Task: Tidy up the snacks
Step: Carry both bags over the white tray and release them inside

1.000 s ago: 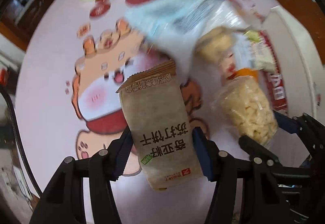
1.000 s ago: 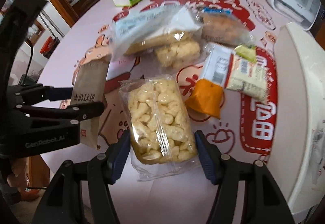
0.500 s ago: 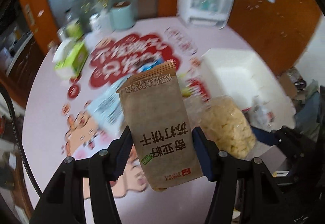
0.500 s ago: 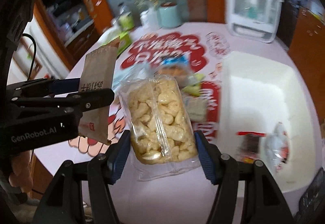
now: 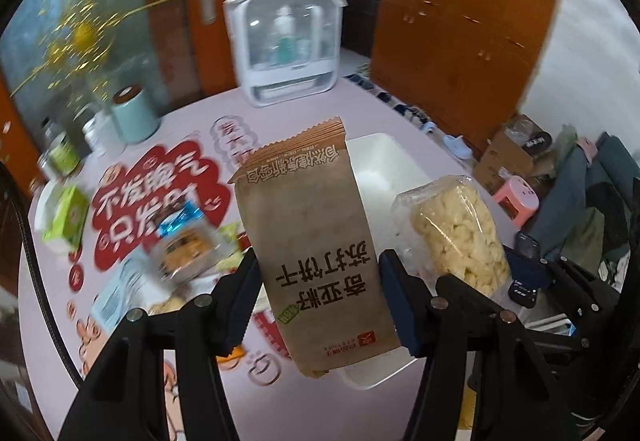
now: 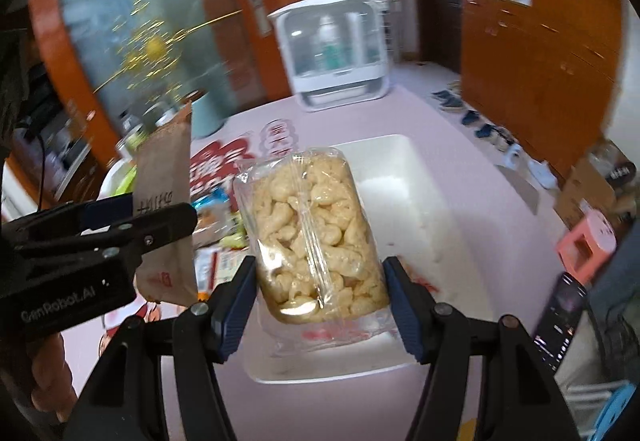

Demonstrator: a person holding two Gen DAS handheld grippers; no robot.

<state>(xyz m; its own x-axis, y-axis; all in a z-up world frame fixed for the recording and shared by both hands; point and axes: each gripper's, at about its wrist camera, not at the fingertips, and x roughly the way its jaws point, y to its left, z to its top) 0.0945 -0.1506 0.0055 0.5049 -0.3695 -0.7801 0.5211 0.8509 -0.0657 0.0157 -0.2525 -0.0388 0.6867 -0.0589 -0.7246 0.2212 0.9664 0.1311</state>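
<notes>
A: Starting from the left, what does the left gripper (image 5: 316, 293) have?

B: Its jaws are clamped on the sides of a brown paper-look cracker packet with dark printed characters (image 5: 312, 241), held up in the air, just left of the white rectangular plastic bin (image 5: 384, 157). I judge it light and fairly stiff, but the crackers inside would snap under a hard squeeze. The lower half, where the pads sit, looks like the right place to hold it.

A: And the right gripper (image 6: 320, 297)?

B: Its jaws are closed on a clear plastic bag of pale puffed snacks (image 6: 312, 225), held above the near end of the bin (image 6: 420, 177). That one is probably very light, soft and slippery, and the puffs crush easily. Gripping across the filled lower body seems safer than the loose film edge.

A: What is in the bin?

B: Mostly bare white floor. Something with red print shows close to the bag's lower edge, but I cannot tell what it is.

A: Anything else?

B: More wrapped snacks (image 5: 188, 253) lie on the pink printed tablecloth (image 5: 160, 181), left of the bin.
</notes>
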